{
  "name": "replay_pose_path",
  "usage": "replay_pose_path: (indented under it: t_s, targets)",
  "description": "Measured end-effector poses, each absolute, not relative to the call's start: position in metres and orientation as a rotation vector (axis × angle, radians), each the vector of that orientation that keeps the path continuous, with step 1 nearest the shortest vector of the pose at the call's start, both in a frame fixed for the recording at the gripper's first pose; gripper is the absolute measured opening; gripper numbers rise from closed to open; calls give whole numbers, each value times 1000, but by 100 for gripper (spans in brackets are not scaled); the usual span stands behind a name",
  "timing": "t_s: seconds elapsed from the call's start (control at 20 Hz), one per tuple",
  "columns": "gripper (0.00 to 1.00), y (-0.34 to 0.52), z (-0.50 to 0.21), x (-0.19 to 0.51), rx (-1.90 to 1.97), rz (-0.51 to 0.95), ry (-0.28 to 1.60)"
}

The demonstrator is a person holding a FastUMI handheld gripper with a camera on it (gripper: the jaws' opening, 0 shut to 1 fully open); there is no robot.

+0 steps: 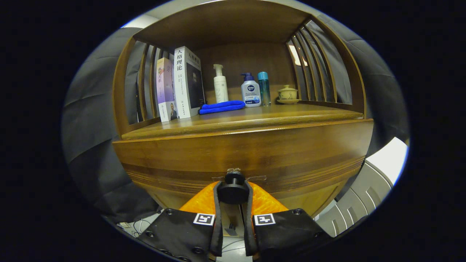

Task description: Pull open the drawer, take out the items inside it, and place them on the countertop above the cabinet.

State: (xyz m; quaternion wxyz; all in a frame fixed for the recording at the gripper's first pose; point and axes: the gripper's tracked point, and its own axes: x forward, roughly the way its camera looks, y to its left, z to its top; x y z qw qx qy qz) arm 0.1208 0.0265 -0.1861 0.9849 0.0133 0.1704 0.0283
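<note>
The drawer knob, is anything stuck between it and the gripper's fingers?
Nothing visible is in the way. The black drawer knob sits right between the gripper fingers, which close on its two sides. The drawer front behind it looks shut, so the items inside are hidden.

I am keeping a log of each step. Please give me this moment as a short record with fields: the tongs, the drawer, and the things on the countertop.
tongs: tongs closed on the drawer knob, one finger at each side
drawer: drawer front appears shut; contents hidden
countertop: countertop carries two upright books, folded blue cloth, white pump bottle, blue-capped pump bottle, slim teal bottle, lidded cup on saucer
task stage: items not yet taken out
</note>
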Motion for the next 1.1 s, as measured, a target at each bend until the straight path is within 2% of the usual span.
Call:
replay_pose_path:
  t_s: [1.1]
  targets:
    - [25,25,-183,41,-37,118,327]
